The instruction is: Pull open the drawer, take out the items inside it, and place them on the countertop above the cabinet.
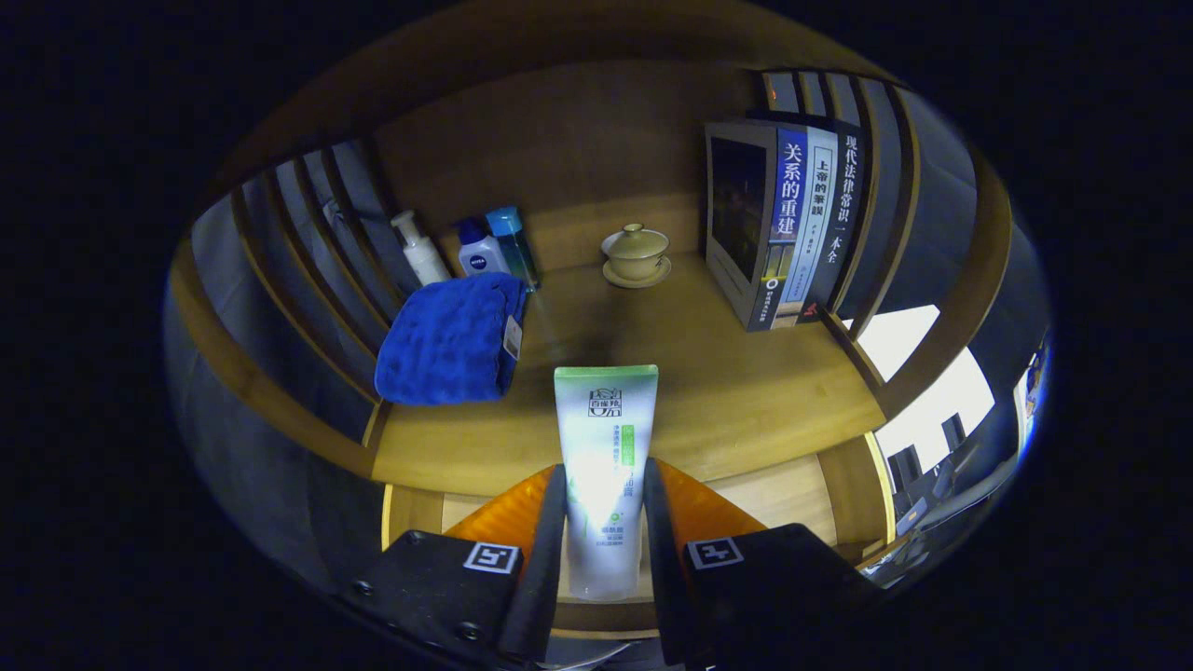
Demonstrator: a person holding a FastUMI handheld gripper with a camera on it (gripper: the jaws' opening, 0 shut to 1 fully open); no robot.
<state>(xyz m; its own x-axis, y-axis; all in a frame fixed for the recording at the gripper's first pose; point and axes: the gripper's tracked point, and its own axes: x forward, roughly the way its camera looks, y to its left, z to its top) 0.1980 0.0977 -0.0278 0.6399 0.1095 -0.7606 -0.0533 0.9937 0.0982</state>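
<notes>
A white plastic tube with a green end (604,466) stands clamped between both fingers of the gripper (604,522) at lower centre, over the wooden countertop (727,391). Left of it lies a folded blue towel (454,340); a lidded ceramic cup on a saucer (636,253) sits beyond, and upright books (792,228) stand at upper right.
</notes>
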